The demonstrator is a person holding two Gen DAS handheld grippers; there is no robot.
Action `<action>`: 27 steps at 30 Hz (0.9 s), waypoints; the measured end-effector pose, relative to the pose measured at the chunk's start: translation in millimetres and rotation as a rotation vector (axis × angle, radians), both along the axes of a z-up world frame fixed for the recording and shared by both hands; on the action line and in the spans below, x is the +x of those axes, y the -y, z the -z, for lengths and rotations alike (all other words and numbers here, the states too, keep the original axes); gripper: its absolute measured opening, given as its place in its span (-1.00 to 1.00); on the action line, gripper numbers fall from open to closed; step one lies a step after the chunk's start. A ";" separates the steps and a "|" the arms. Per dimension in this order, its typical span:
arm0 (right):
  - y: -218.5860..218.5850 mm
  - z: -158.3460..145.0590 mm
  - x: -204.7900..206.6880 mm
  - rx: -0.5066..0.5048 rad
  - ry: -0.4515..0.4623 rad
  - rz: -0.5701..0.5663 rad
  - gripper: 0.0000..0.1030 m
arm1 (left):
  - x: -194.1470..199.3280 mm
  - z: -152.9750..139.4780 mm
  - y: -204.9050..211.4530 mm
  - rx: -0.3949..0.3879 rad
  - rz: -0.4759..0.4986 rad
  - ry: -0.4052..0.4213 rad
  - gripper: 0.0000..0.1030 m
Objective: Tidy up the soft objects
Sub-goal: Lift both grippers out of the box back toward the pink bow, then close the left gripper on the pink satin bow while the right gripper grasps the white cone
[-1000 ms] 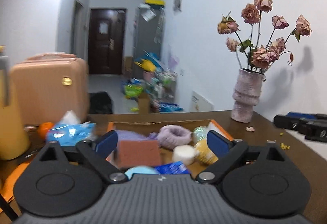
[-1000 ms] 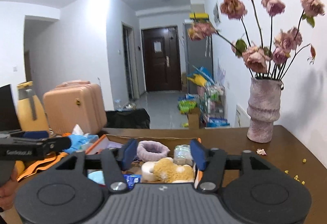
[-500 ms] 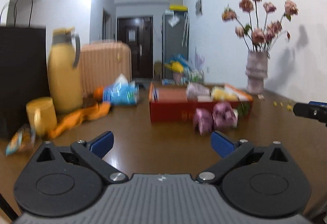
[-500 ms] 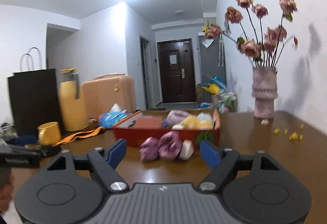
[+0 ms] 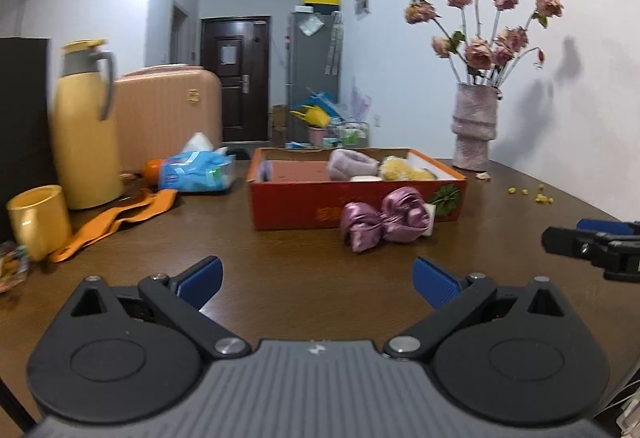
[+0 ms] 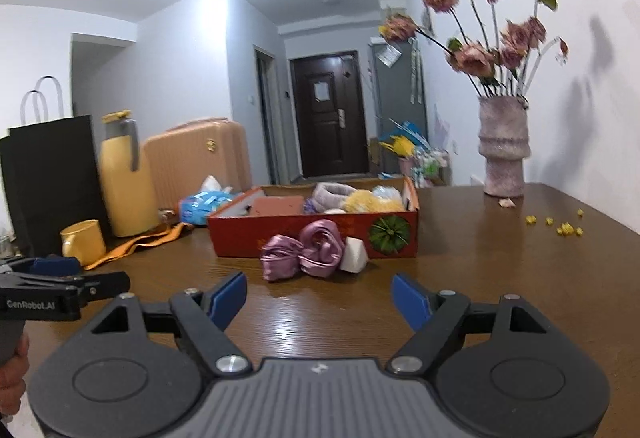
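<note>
A red cardboard box (image 5: 296, 204) (image 6: 240, 234) stands mid-table and holds several soft items: a brown sponge (image 5: 298, 171), a lilac fuzzy band (image 5: 352, 165) and a yellow plush (image 5: 404, 169). A purple satin scrunchie (image 5: 384, 224) (image 6: 304, 249) and a white foam block (image 6: 354, 254) lie on the table in front of the box. My left gripper (image 5: 318, 280) is open and empty, well short of the scrunchie. My right gripper (image 6: 319, 298) is open and empty, close before the scrunchie.
A yellow thermos (image 5: 82, 126), yellow mug (image 5: 38, 220), orange strap (image 5: 116, 220) and blue tissue pack (image 5: 196, 172) sit at the left. A vase of dried roses (image 5: 474, 126) stands at the back right, with yellow crumbs (image 5: 538, 194) near it. A peach suitcase (image 5: 168, 114) stands behind.
Both grippers have pulled back from over the box to low above the table's near side. The scrunchie and foam block now show in front of the box.
</note>
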State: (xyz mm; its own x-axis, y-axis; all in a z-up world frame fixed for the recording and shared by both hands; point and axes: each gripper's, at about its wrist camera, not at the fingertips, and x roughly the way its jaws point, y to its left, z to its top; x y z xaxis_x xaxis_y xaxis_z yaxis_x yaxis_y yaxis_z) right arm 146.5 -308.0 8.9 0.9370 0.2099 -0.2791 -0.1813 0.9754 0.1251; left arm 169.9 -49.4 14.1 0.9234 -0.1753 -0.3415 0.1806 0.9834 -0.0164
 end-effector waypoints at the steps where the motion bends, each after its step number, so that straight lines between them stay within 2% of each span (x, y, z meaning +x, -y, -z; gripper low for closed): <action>1: 3.2 0.8 5.7 0.004 -0.009 0.014 0.53 | 9.9 0.3 6.2 0.002 0.013 -0.002 1.00; 5: 19.0 2.7 32.1 0.022 -0.044 0.081 0.53 | 64.6 4.2 42.4 -0.011 0.080 -0.029 1.00; 9: 35.4 2.0 63.4 0.031 -0.069 0.127 0.53 | 134.9 19.9 77.5 -0.005 0.119 -0.122 1.00; 15: 43.0 1.1 116.2 0.012 -0.104 0.113 0.53 | 214.6 43.3 98.4 -0.030 0.047 -0.221 1.00; 16: 42.3 1.3 126.3 0.006 -0.110 0.111 0.52 | 221.6 47.0 98.7 -0.027 0.040 -0.234 0.93; 17: 41.9 1.5 136.9 0.004 -0.114 0.108 0.48 | 226.8 50.3 97.5 -0.023 0.029 -0.256 0.53; 18: 41.0 1.7 146.9 0.007 -0.121 0.103 0.45 | 229.4 53.8 94.1 -0.028 0.030 -0.279 0.31; 19: 39.9 2.3 157.8 0.012 -0.134 0.093 0.43 | 229.0 55.6 89.2 -0.043 0.044 -0.282 0.27; 20: 37.6 3.9 170.0 0.019 -0.154 0.075 0.41 | 225.3 55.5 84.5 -0.045 0.055 -0.268 0.13; 22: 30.7 8.7 188.8 0.030 -0.182 0.037 0.38 | 214.2 53.2 76.8 -0.002 0.060 -0.240 -0.01; 24: 20.2 15.4 208.3 0.031 -0.210 0.000 0.34 | 194.4 53.0 68.5 0.050 0.044 -0.210 -0.04; 27: 2.7 27.9 231.1 0.028 -0.262 -0.038 0.09 | 165.3 52.2 49.4 0.027 0.041 -0.212 -0.05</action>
